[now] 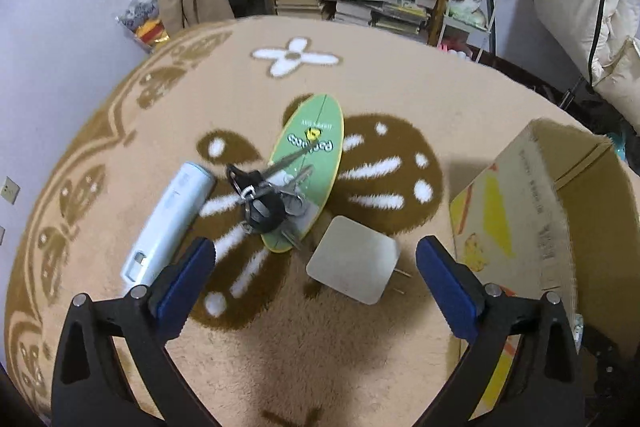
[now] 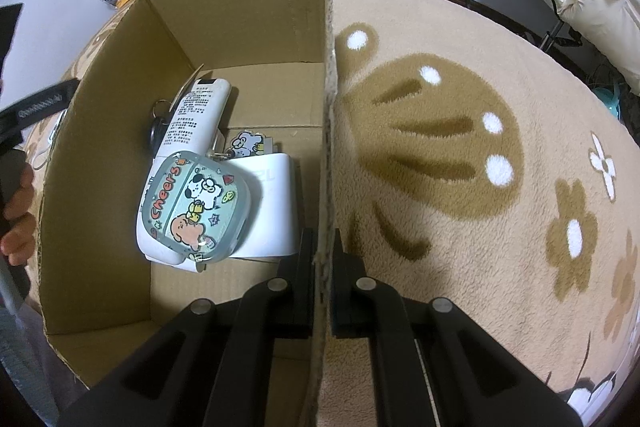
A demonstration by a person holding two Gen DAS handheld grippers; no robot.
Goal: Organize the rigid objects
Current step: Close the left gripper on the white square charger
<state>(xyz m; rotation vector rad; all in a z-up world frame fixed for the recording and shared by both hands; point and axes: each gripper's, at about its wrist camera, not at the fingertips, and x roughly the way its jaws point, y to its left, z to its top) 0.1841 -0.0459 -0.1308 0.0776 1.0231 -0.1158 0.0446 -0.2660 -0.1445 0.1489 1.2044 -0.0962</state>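
Right gripper (image 2: 324, 267) is clamping the brown cardboard box (image 2: 256, 23) wall; left gripper (image 1: 316, 263), fingers spread empty, is hovering over the white square charger (image 1: 352, 259), likely next to be grasped.

Green board (image 1: 310, 163) — tan rug (image 1: 360, 347)

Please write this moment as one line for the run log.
left hand-held gripper: open, above charger | right hand-held gripper: shut on box wall | on rug: keys, green board
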